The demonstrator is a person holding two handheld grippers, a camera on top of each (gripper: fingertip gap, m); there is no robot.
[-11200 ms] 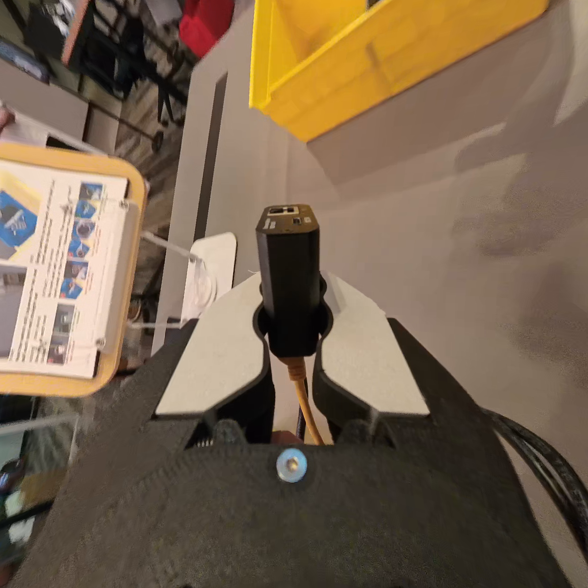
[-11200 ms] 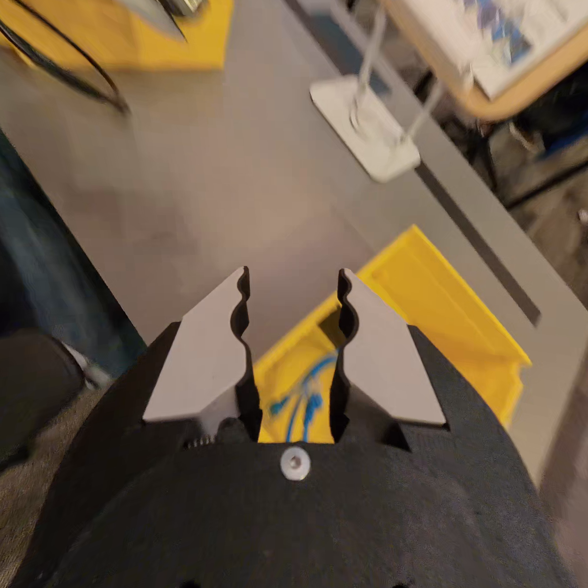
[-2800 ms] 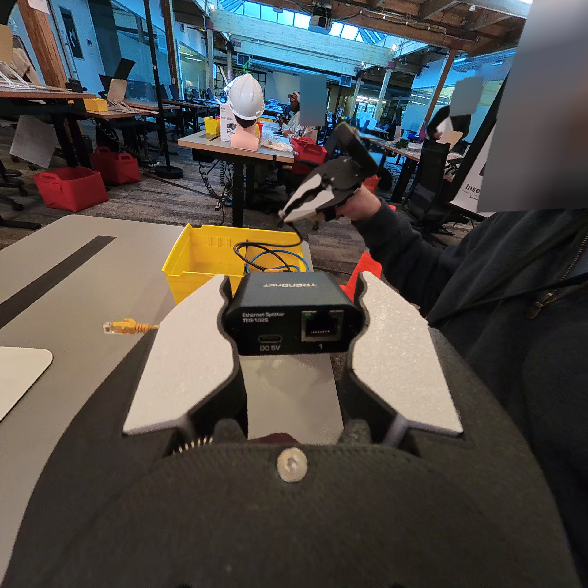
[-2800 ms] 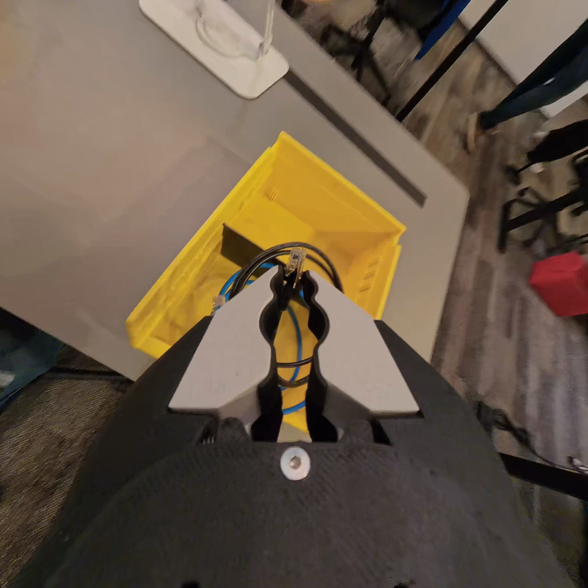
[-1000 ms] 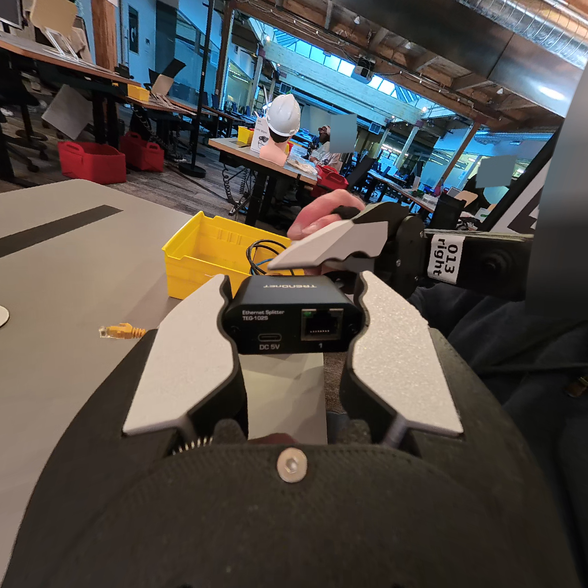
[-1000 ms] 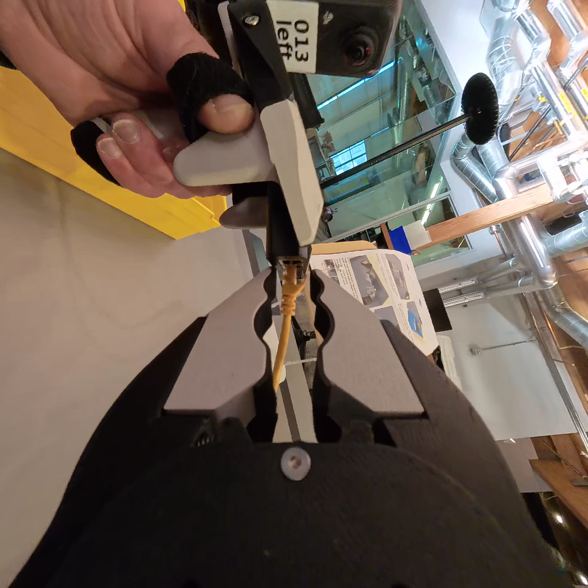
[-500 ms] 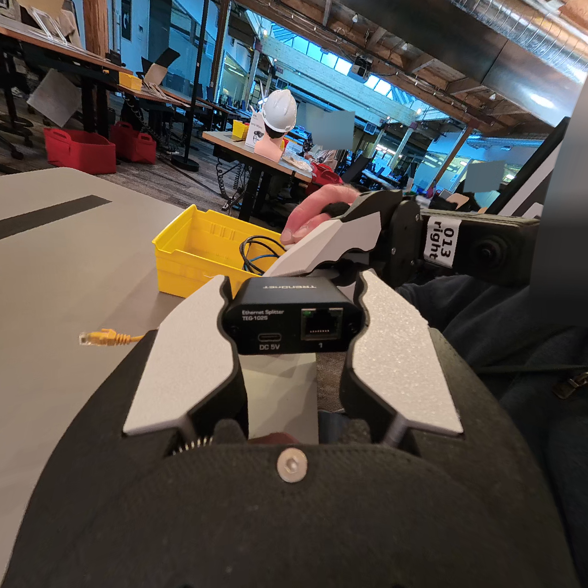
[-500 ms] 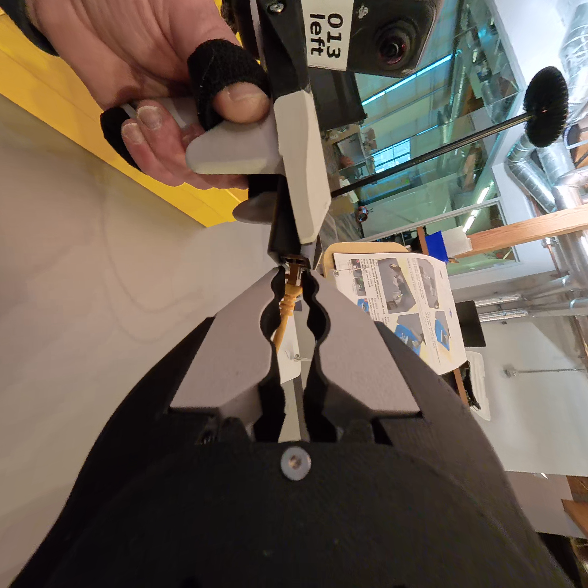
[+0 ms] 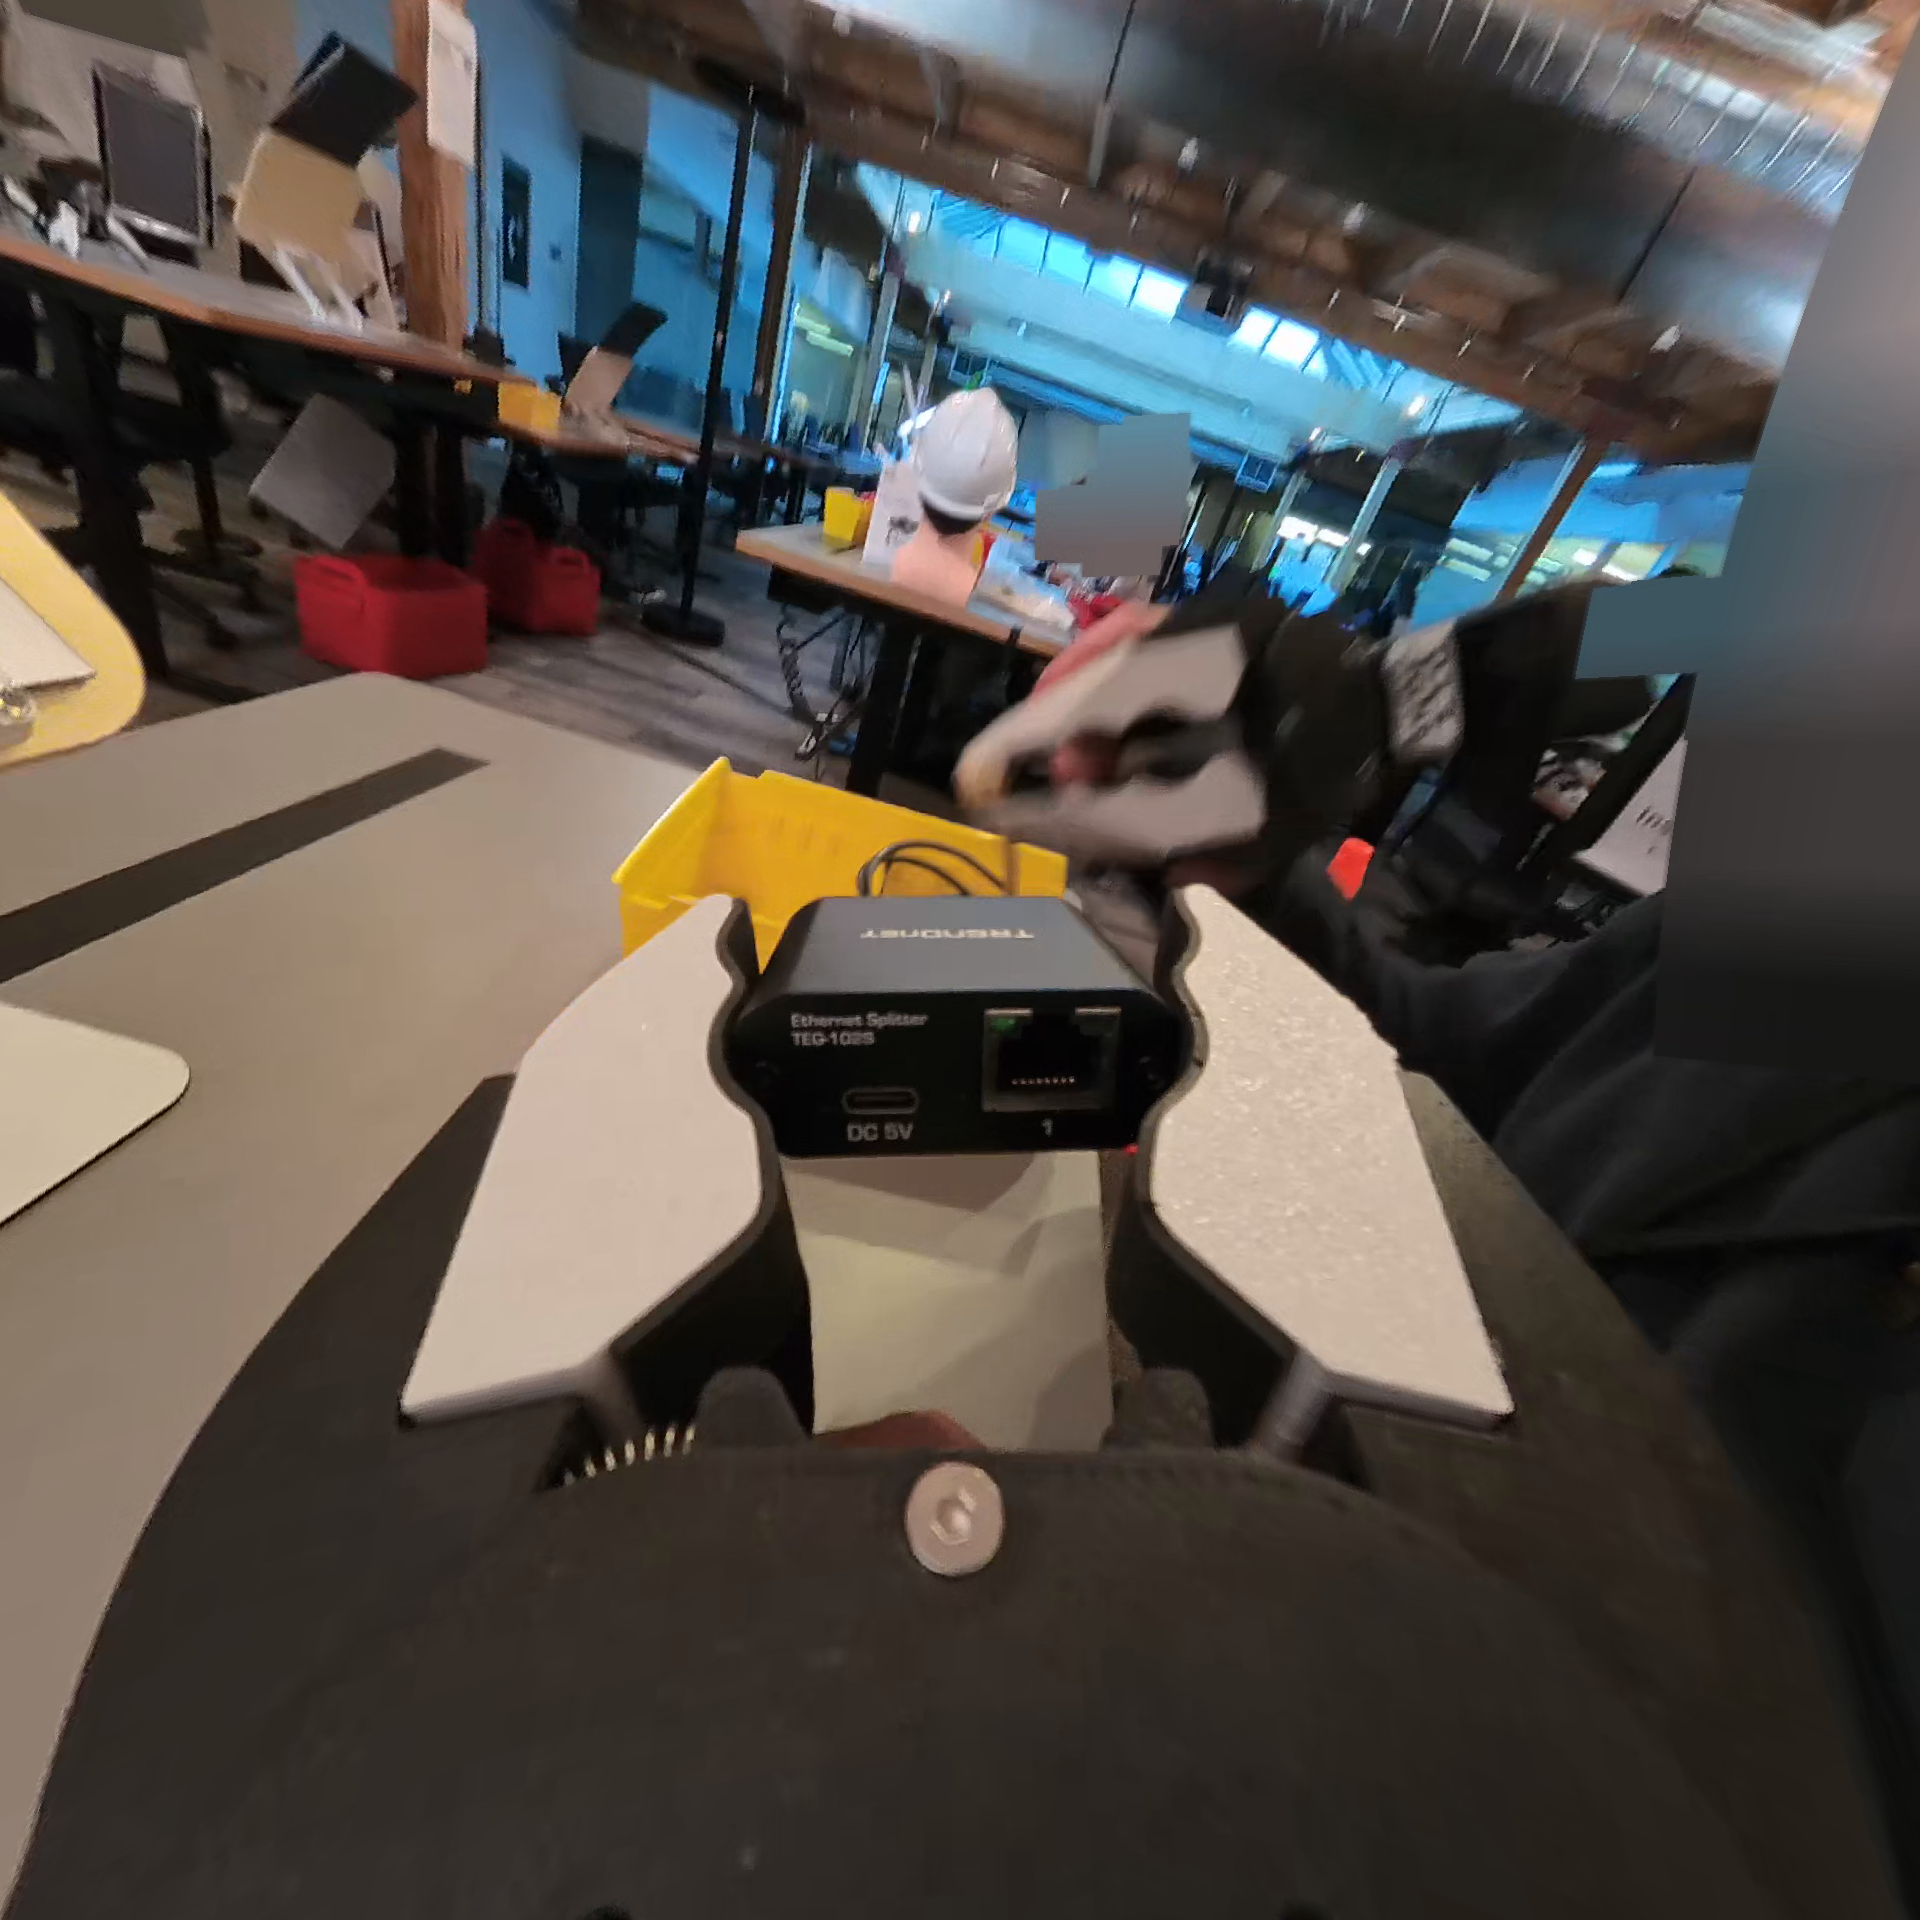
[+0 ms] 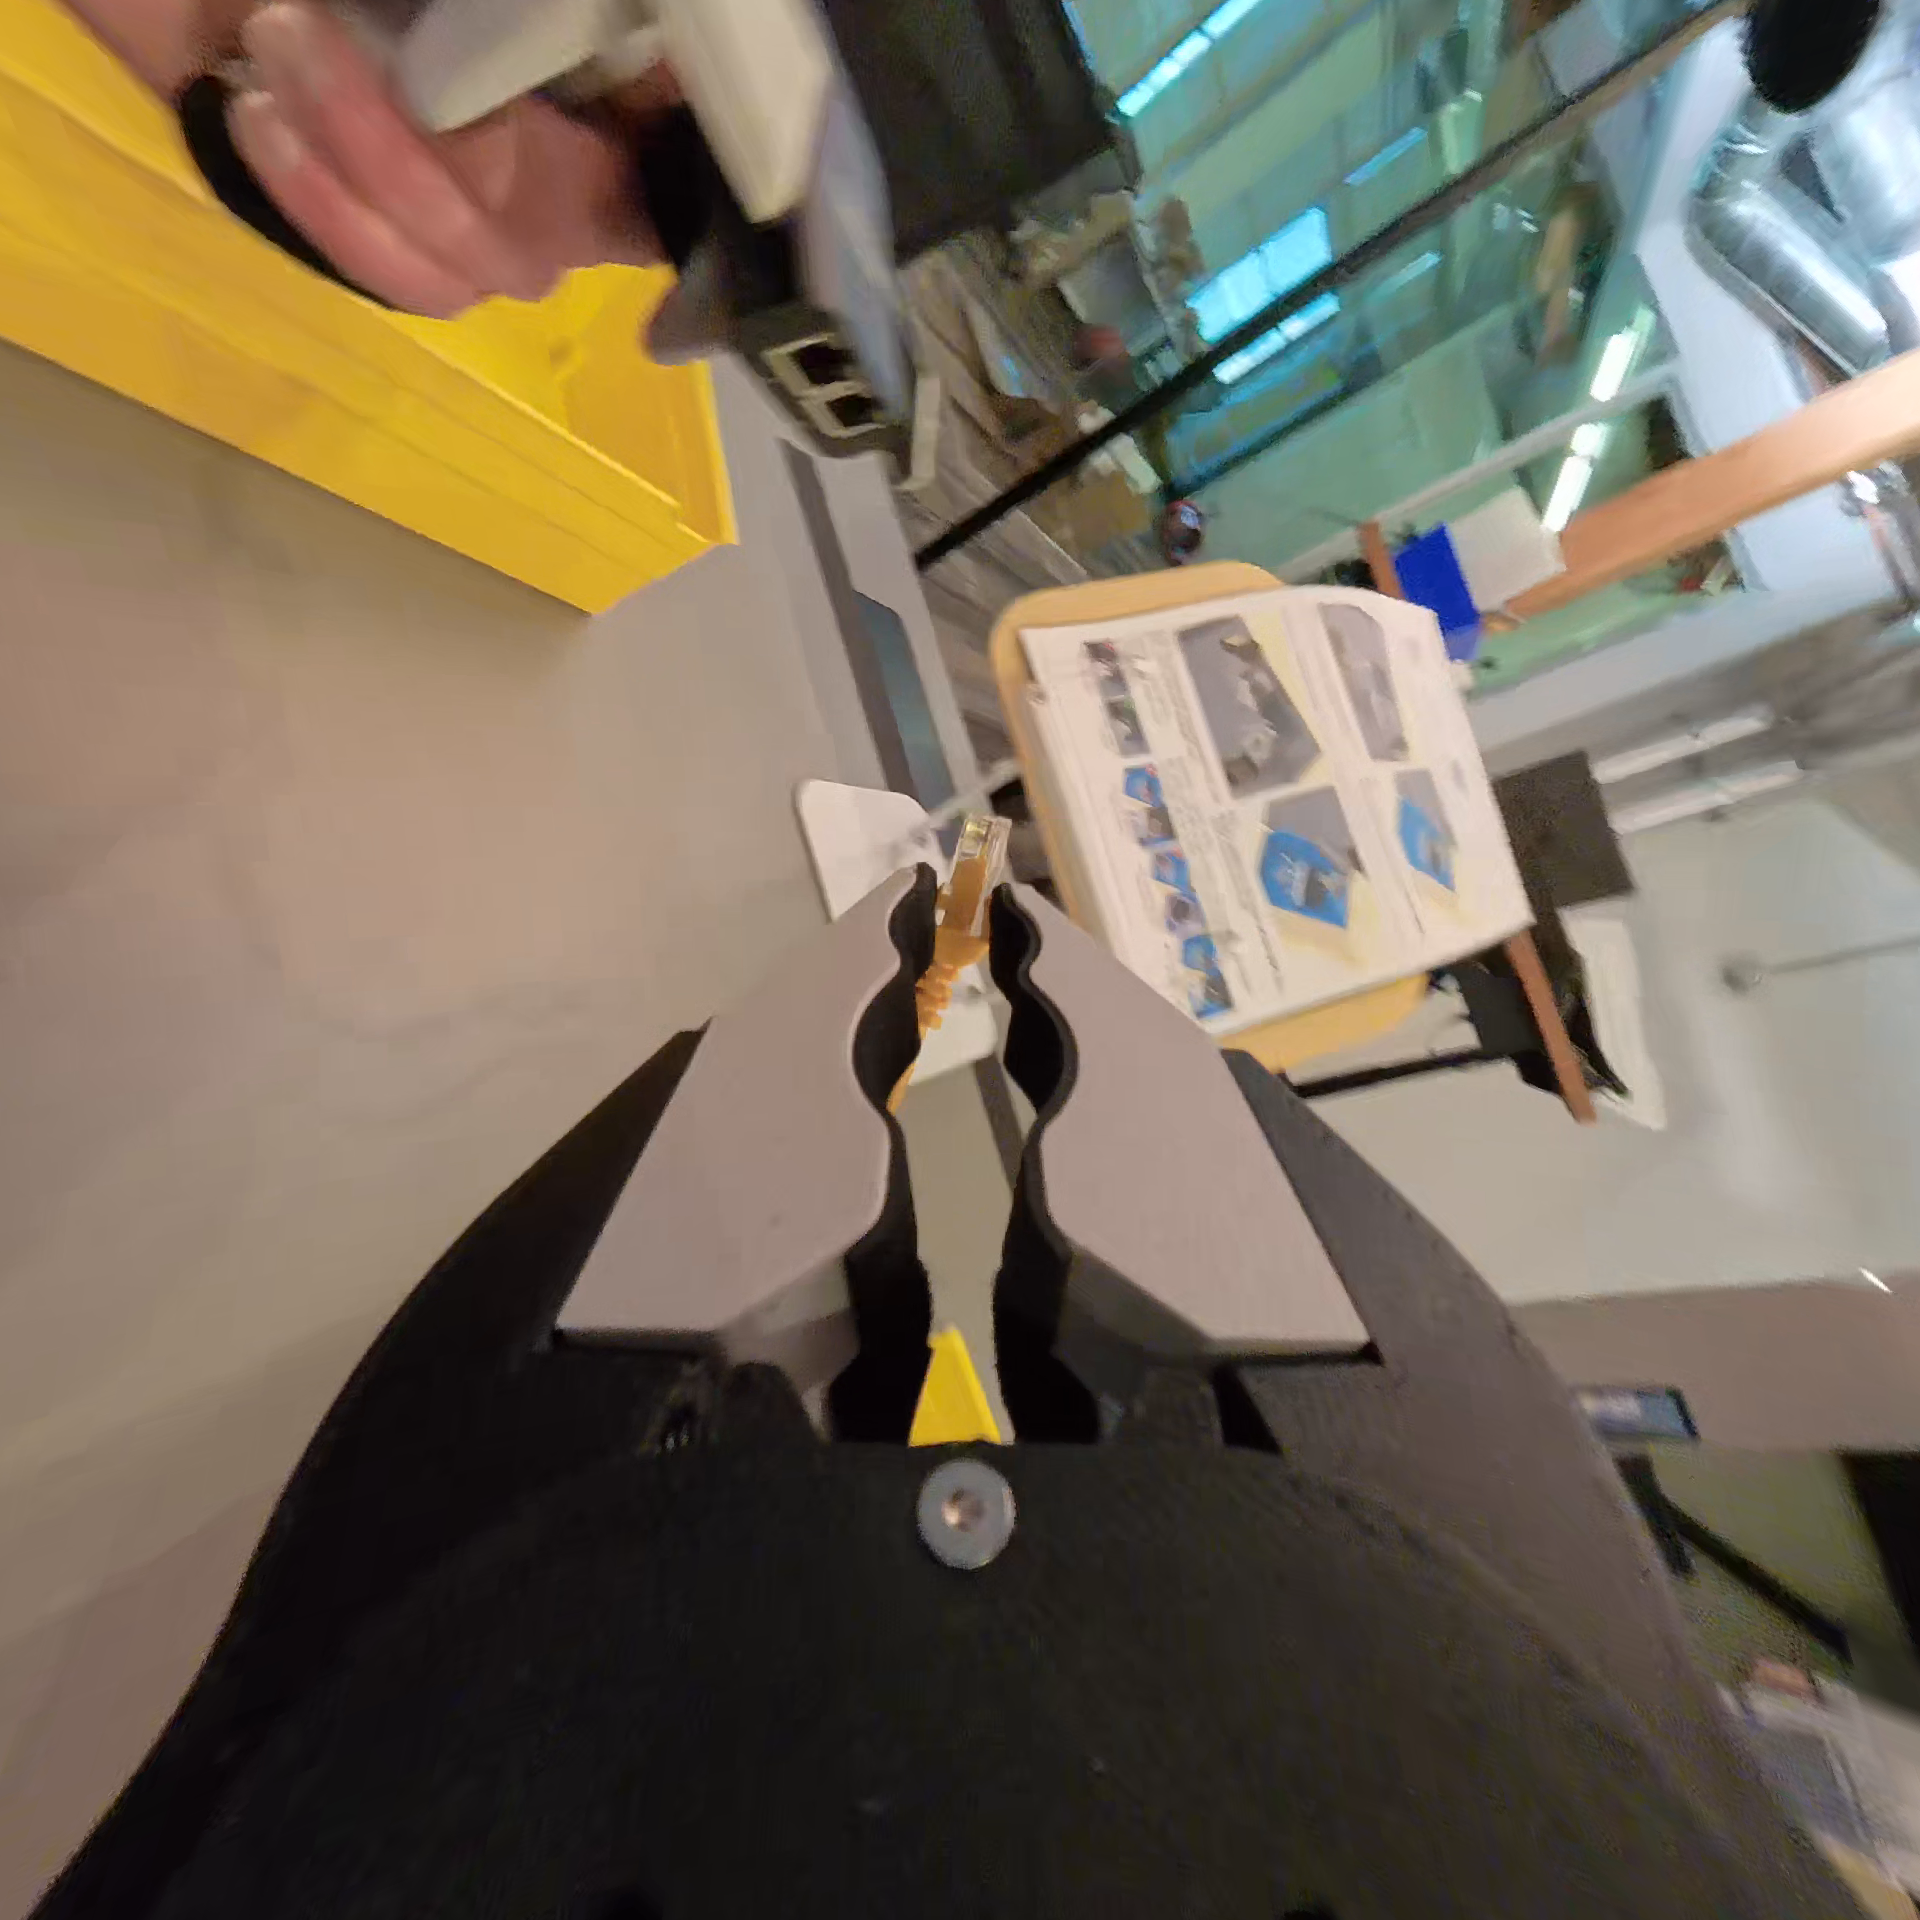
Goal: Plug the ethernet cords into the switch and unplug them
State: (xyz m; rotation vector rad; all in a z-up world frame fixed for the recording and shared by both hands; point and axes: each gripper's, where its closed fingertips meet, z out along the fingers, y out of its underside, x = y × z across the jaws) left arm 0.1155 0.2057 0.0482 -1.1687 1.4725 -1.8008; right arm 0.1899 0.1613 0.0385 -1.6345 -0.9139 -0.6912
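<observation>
Left wrist view: the left gripper [image 9: 956, 1029] is clenched on the black switch [image 9: 951, 1044], fingers [image 9: 613, 1153] bearing on its two short sides. The face towards the camera carries one empty network port and a small power socket. The switch is held in the air above the grey table [image 9: 260, 935]. Beyond it stands a yellow bin [image 9: 707, 862] with a black cord looped inside. The right gripper [image 9: 1101, 769] appears farther off, blurred, with a hand around it.

Right wrist view: the right gripper [image 10: 961, 894] grasps the orange ethernet cord [image 10: 961, 914] just behind its clear plug, which projects past the fingertips. The plug is well apart from the switch [image 10: 790, 322], whose two ports on this face are both empty. A clipboard [image 10: 1247, 810] on a stand sits beyond the table edge.

Risks, as judged:
- The grip sits on the boot and the plug looks slightly tilted, so it could meet a port edge and jam or twist in the fingers.
- Both tools are hand-held, so a push on the switch could slide it between the left fingers.
- The trailing cord runs out of sight, so a snag cannot be ruled out.
- The latch tab's orientation cannot be told here.
</observation>
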